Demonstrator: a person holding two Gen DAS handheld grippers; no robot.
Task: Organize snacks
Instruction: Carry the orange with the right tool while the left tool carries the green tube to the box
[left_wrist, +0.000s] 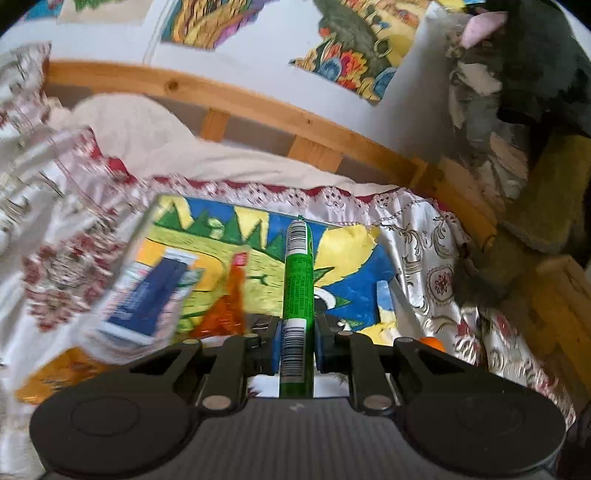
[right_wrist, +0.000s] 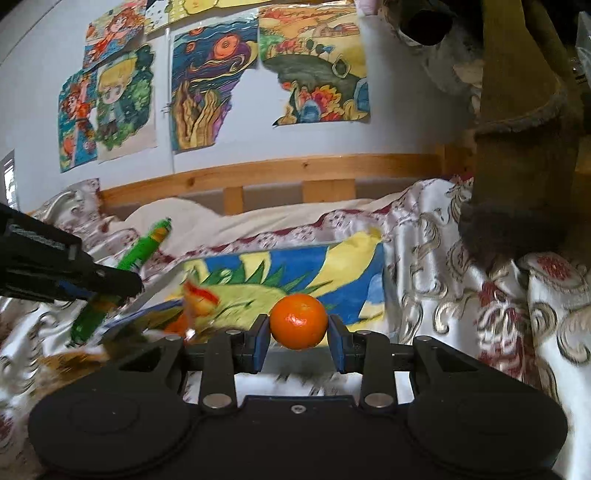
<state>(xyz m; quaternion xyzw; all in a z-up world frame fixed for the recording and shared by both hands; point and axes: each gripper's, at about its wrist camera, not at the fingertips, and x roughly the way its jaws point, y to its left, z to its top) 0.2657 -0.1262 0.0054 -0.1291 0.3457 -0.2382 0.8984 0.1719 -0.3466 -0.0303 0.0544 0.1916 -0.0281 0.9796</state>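
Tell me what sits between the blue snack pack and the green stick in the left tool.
An orange wrapper, lying on the painted sheet between blue pack and green stick; left wrist view shows it.

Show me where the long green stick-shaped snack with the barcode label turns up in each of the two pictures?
Left wrist view: the green stick snack stands centre, clamped between the left gripper pads.
Right wrist view: same green stick snack at far left, slanted, held by the left gripper.
Shared landmark: the colourful painted sheet on the bed.
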